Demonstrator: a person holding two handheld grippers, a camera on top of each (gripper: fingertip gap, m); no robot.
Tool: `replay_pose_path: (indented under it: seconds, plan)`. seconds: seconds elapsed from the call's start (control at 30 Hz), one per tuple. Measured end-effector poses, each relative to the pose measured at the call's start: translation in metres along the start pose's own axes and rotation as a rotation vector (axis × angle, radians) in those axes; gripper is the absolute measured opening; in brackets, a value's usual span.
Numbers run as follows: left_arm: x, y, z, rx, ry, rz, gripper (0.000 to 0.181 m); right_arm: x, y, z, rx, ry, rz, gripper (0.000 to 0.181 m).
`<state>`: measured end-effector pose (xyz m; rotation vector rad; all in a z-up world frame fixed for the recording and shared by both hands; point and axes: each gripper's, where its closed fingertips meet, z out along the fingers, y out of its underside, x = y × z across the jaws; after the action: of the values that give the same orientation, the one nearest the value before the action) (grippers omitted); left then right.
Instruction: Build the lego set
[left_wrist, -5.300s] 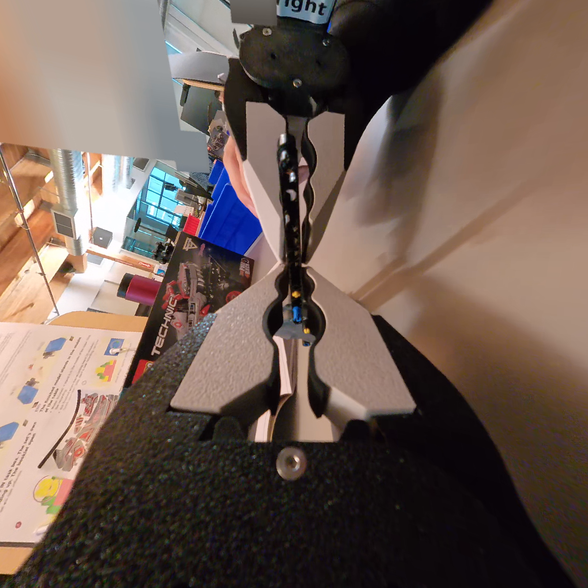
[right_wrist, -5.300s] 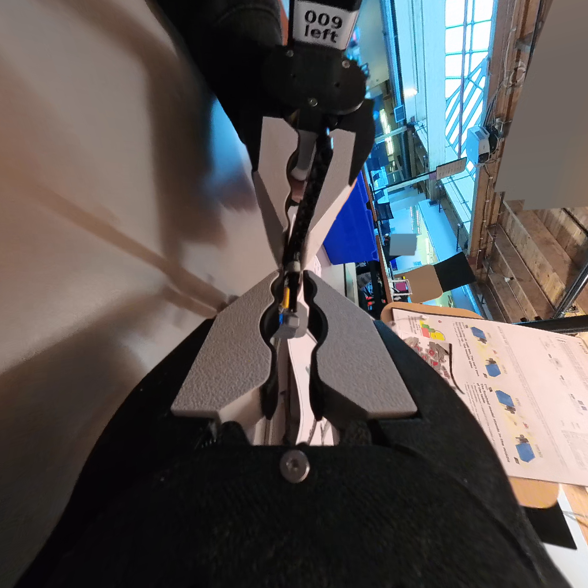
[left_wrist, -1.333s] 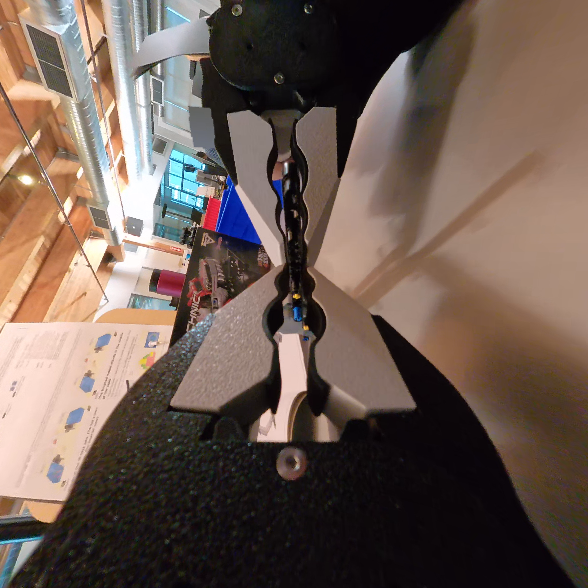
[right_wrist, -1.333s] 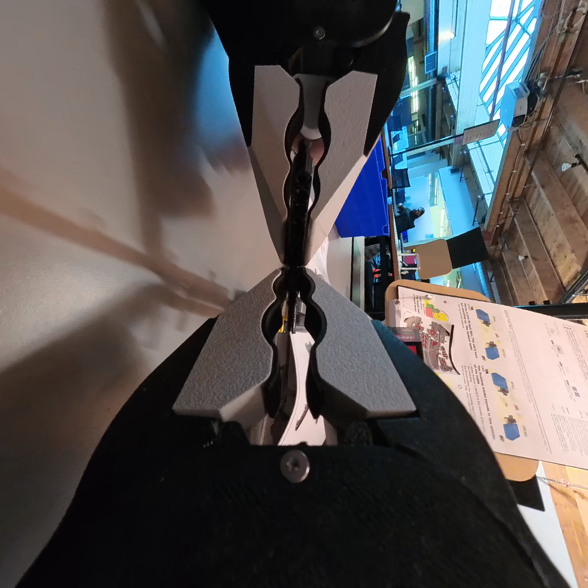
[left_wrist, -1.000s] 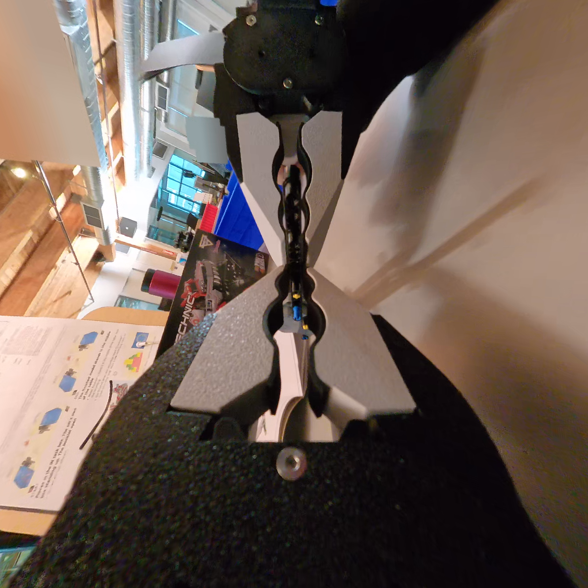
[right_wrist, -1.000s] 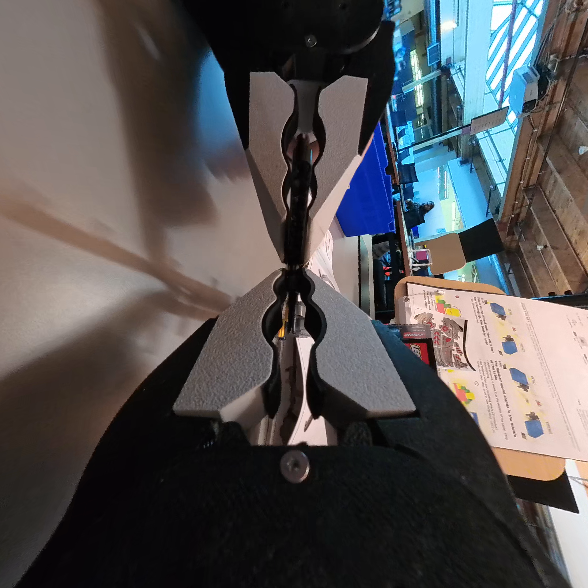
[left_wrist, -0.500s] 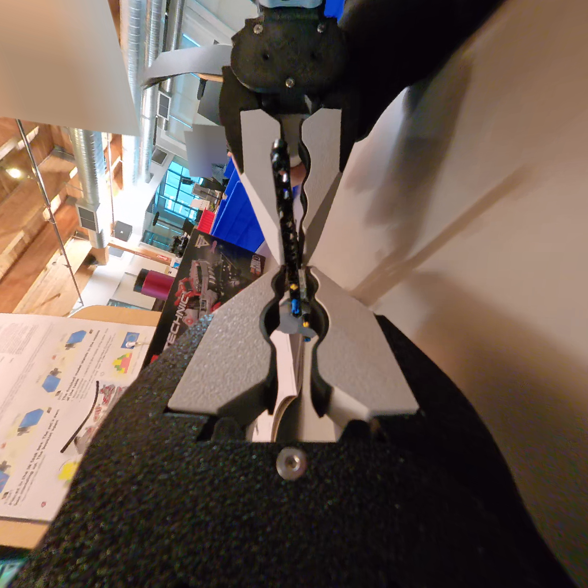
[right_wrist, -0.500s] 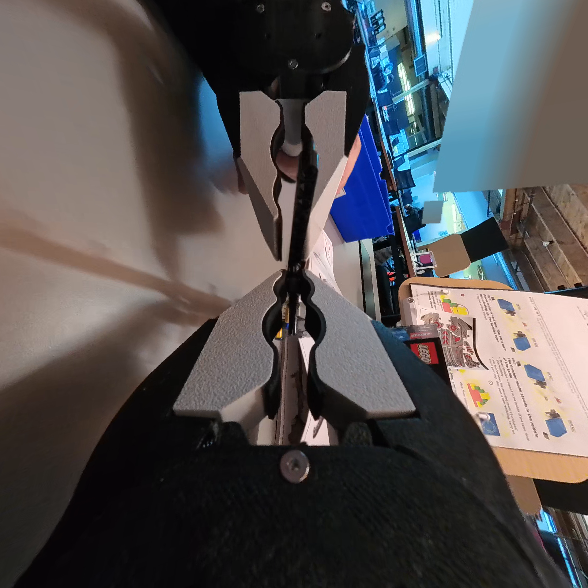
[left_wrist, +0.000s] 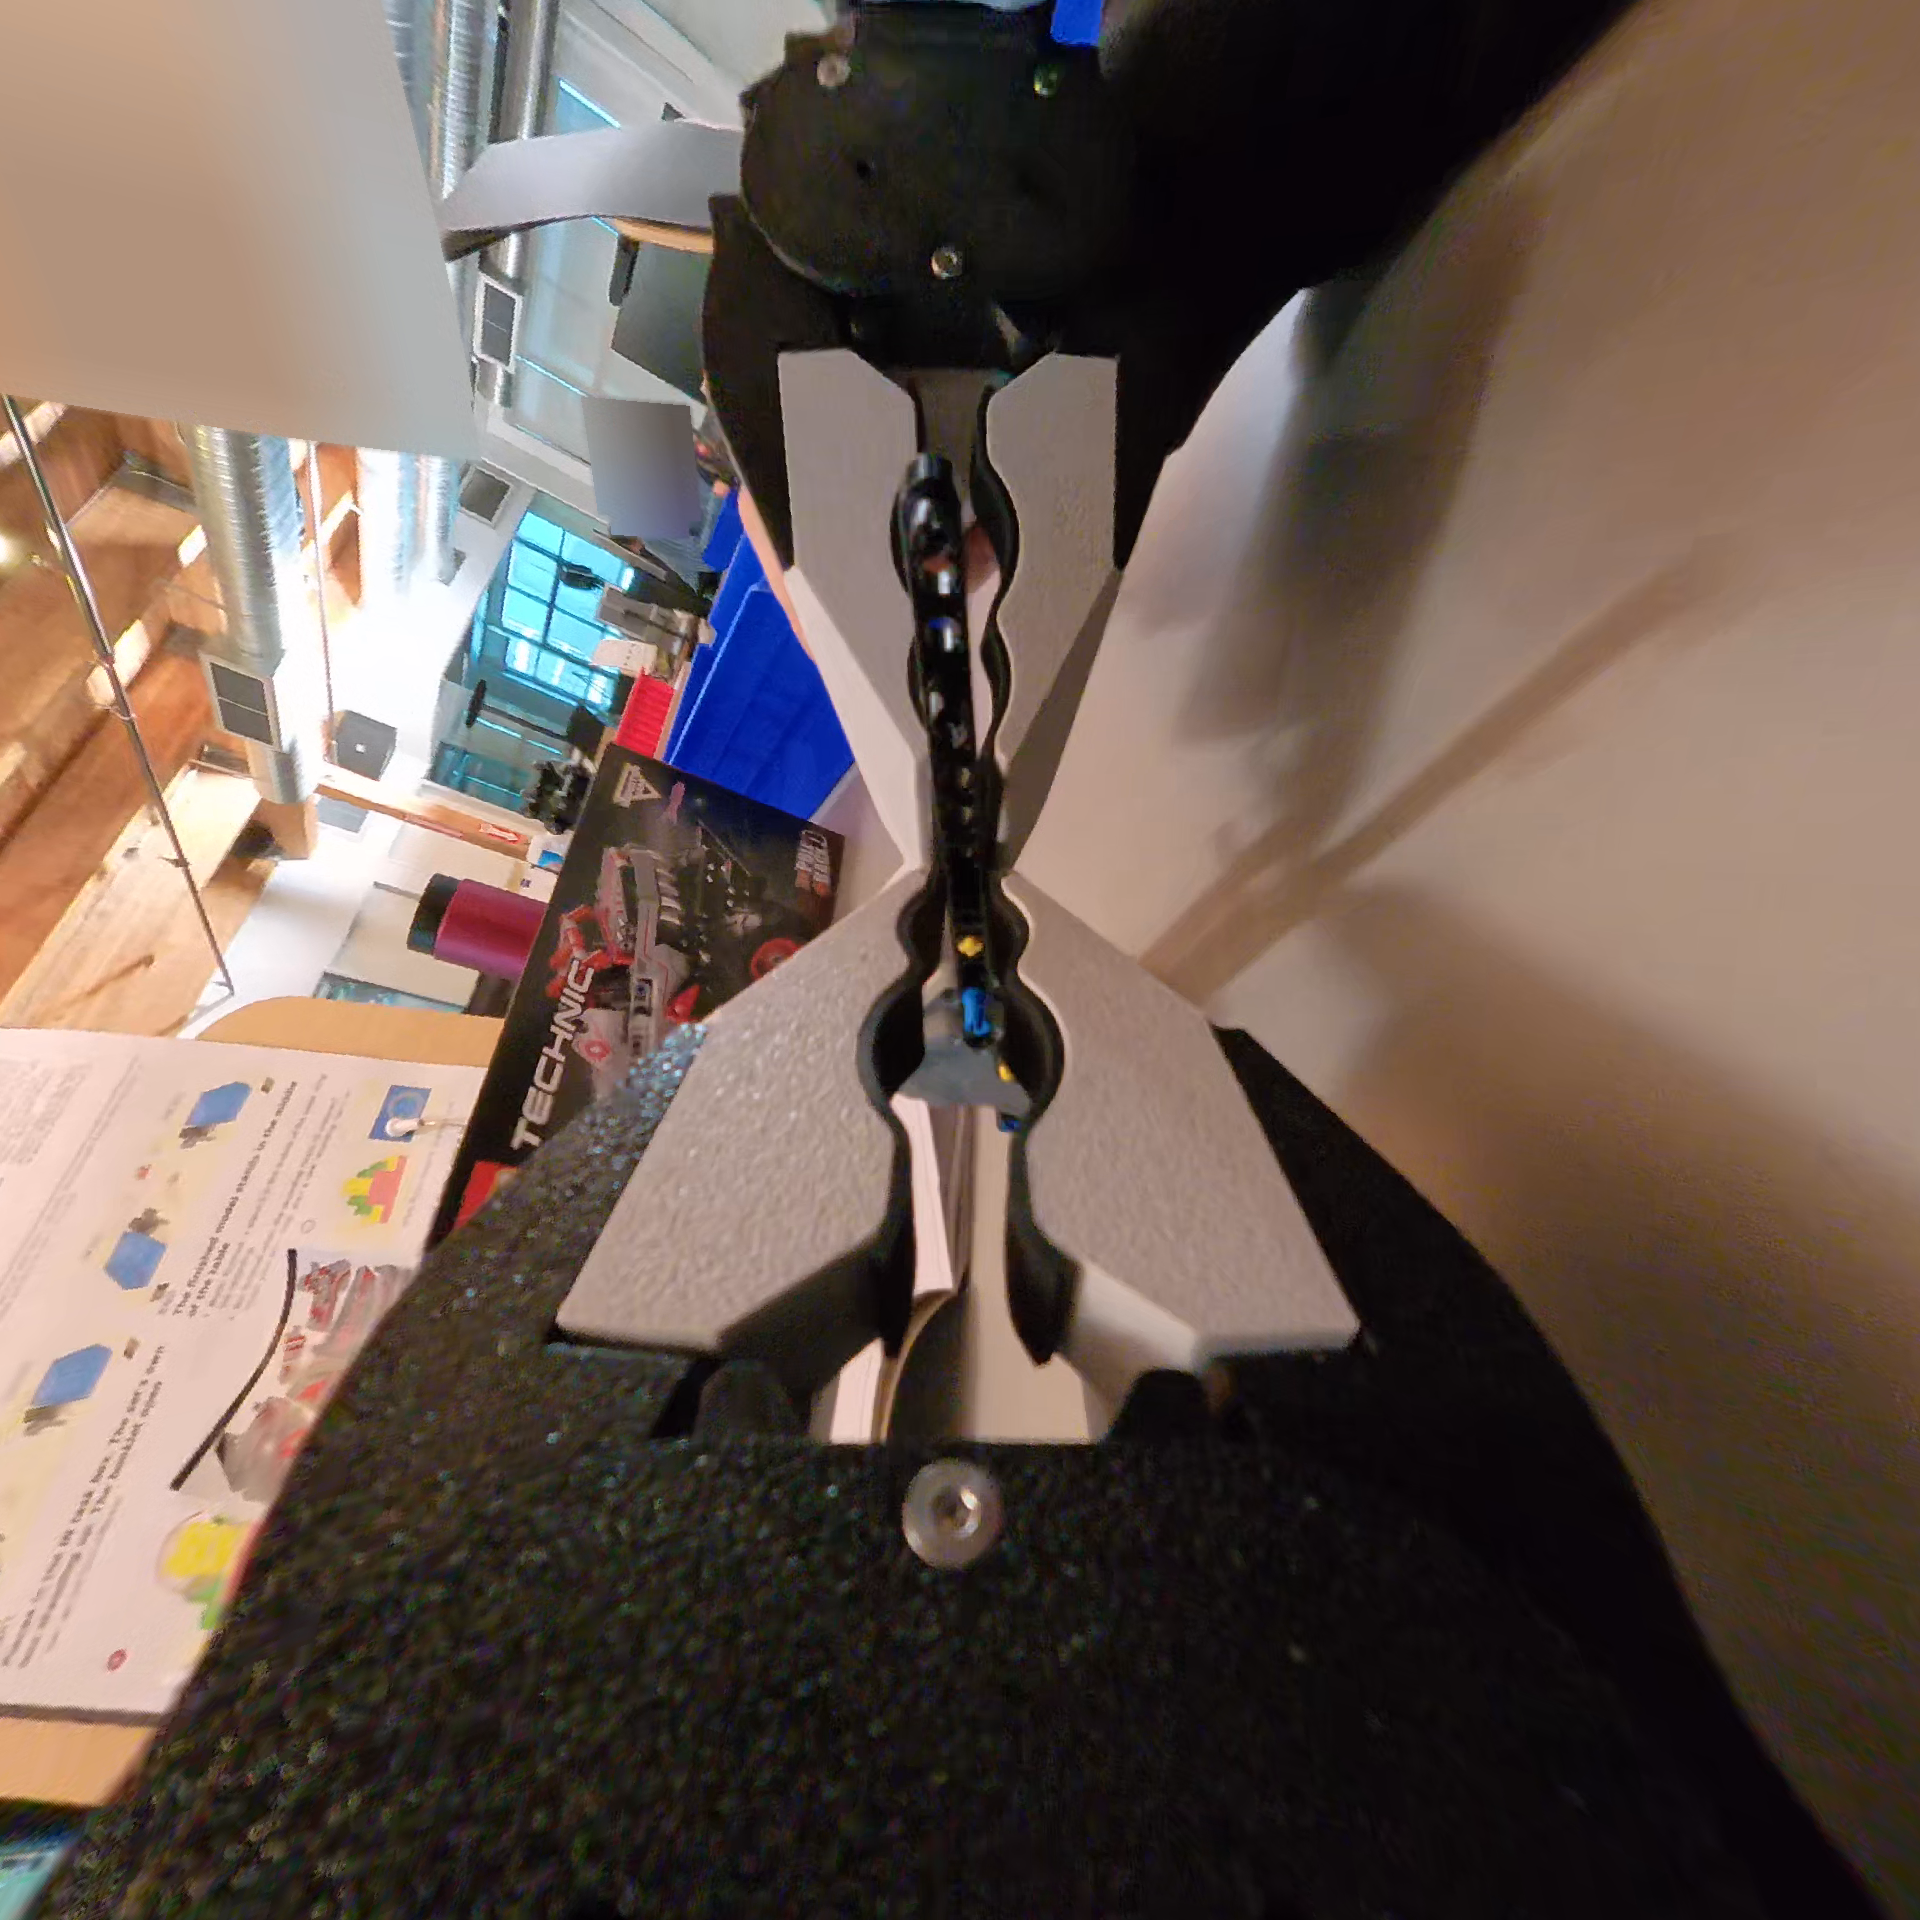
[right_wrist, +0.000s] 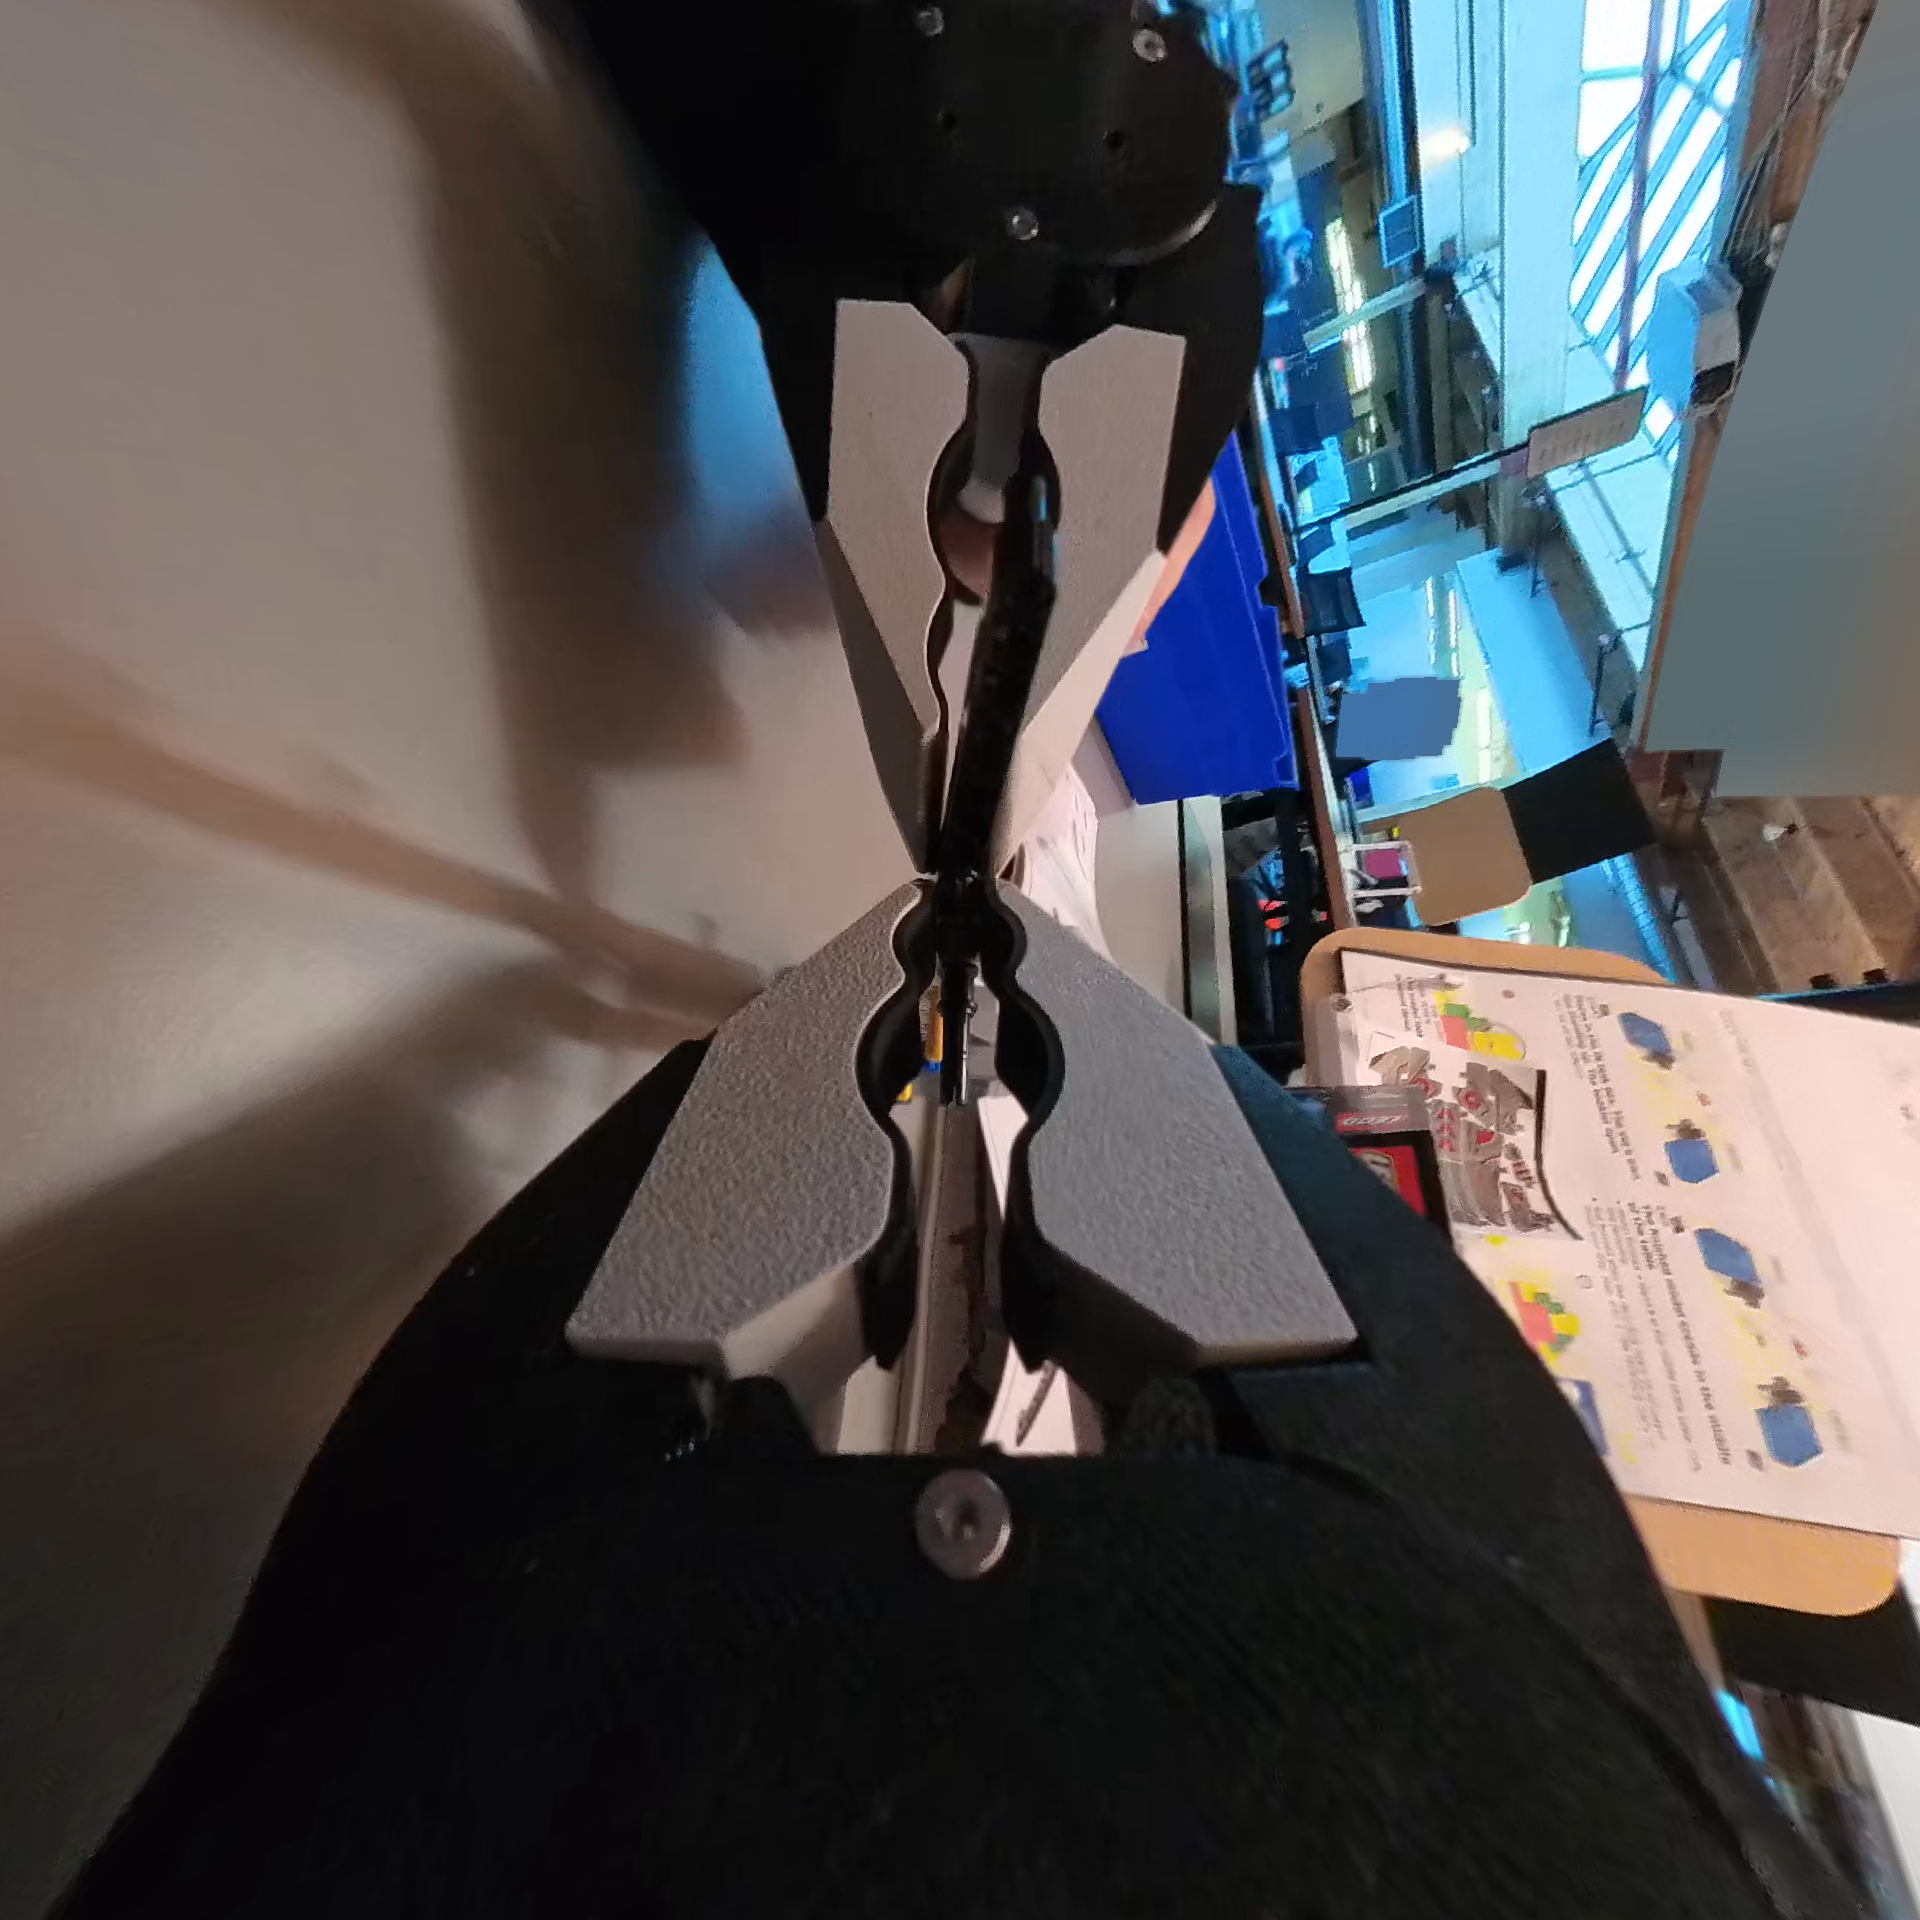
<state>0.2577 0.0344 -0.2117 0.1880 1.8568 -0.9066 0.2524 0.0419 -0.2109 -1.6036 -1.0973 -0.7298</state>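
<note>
The two grippers meet tip to tip in the air, clear of the tabletop, sharing one long black perforated lego beam (left_wrist: 951, 717). The left gripper (left_wrist: 964, 914) has its jaws nearly closed on the end that carries a small grey block with blue and yellow pins (left_wrist: 961, 1055). The right gripper (right_wrist: 961, 914), equally narrow, pinches the other end.

To do this joining step well, I judge both grips should hold firm and push straight along the beam, since any twist would likely lever the thin piece out sideways.

The left wrist view shows the beam's row of holes, the dark printed lego box (left_wrist: 665, 956) and a maroon cylindrical bottle (left_wrist: 478, 925). The right wrist view shows the beam edge-on, and the white illustrated instruction sheet (right_wrist: 1662, 1226) on its tan board more fully.
</note>
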Motion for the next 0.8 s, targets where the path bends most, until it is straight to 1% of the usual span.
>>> replay_pose_path:
  seconds: [0.1, 0.2, 0.3, 0.37, 0.47, 0.53, 0.6, 0.67, 0.8]
  plan:
    - [0.0005, -0.0122, -0.0025, 0.069, 0.000, 0.001, 0.005, -0.0001, -0.0003, 0.0016, -0.001, 0.006, 0.001, 0.005]
    - [0.0036, -0.0100, -0.0002, 0.040, 0.026, -0.014, 0.005, -0.0029, 0.0027, 0.0026, -0.023, -0.002, -0.032, 0.004]
    - [0.0008, -0.0114, -0.0009, 0.056, 0.012, -0.032, 0.005, -0.0002, -0.0003, 0.0020, 0.012, 0.025, -0.022, 0.005]
    - [0.0009, -0.0116, -0.0007, 0.059, 0.010, -0.029, 0.005, -0.0001, -0.0011, 0.0018, 0.003, 0.028, -0.049, 0.004]
    - [0.0007, -0.0081, 0.0004, 0.018, 0.013, -0.023, 0.005, 0.0003, 0.0030, 0.0034, -0.048, 0.009, -0.031, 0.004]
    - [0.0006, -0.0089, 0.0006, -0.006, 0.026, -0.017, 0.005, 0.0002, 0.0030, 0.0015, -0.047, -0.003, -0.052, 0.004]
    - [-0.0016, -0.0104, 0.0008, -0.018, 0.013, -0.004, 0.005, 0.0013, 0.0022, -0.0019, -0.031, -0.021, -0.031, 0.004]
    - [-0.0039, -0.0108, 0.0005, -0.030, 0.003, 0.005, 0.005, 0.0046, 0.0020, -0.0034, -0.031, -0.006, -0.035, 0.005]
    - [-0.0029, -0.0096, 0.0002, -0.037, 0.011, 0.004, 0.005, 0.0035, 0.0023, -0.0032, -0.022, -0.019, -0.012, 0.005]
